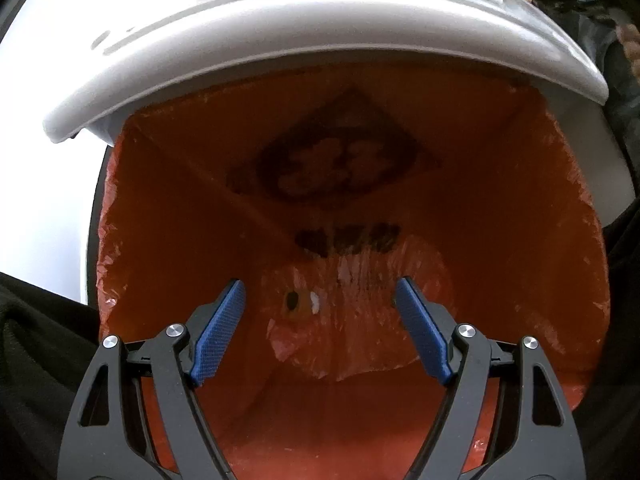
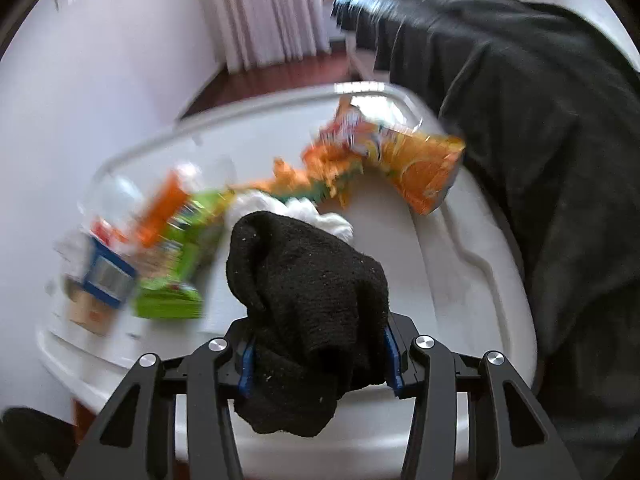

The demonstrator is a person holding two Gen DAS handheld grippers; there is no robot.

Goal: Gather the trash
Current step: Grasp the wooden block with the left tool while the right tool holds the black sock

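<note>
Left wrist view looks straight down into an orange bin liner (image 1: 560, 208), with the left hand-held gripper (image 1: 320, 300) poised over the opening, its blue pads (image 1: 218, 332) spread wide apart and holding nothing. Deep inside lies crumpled orange-tinted plastic (image 1: 352, 312), and dark print shows through the liner's far wall. A white worktop edge (image 1: 280, 24) curves across the top of this view, with blurred bits of litter just visible along it.

Right wrist view faces across the white worktop (image 2: 460, 240). The right hand-held gripper (image 2: 318, 356) is clamped on a black sock (image 2: 308, 292), which bunches up between the jaws and droops below them. Beyond the sock, strewn over the worktop and smeared by motion blur, lie a white crumpled tissue (image 2: 336, 224), an orange snack packet (image 2: 420, 164), shredded orange wrapper pieces (image 2: 320, 168), a green packet (image 2: 180, 256) and a small blue-and-white carton (image 2: 104, 276). A dark-sleeved arm (image 2: 520, 120) reaches across the far right side. Only this view shows the litter laid out; only the left one shows the liner's interior.
</note>
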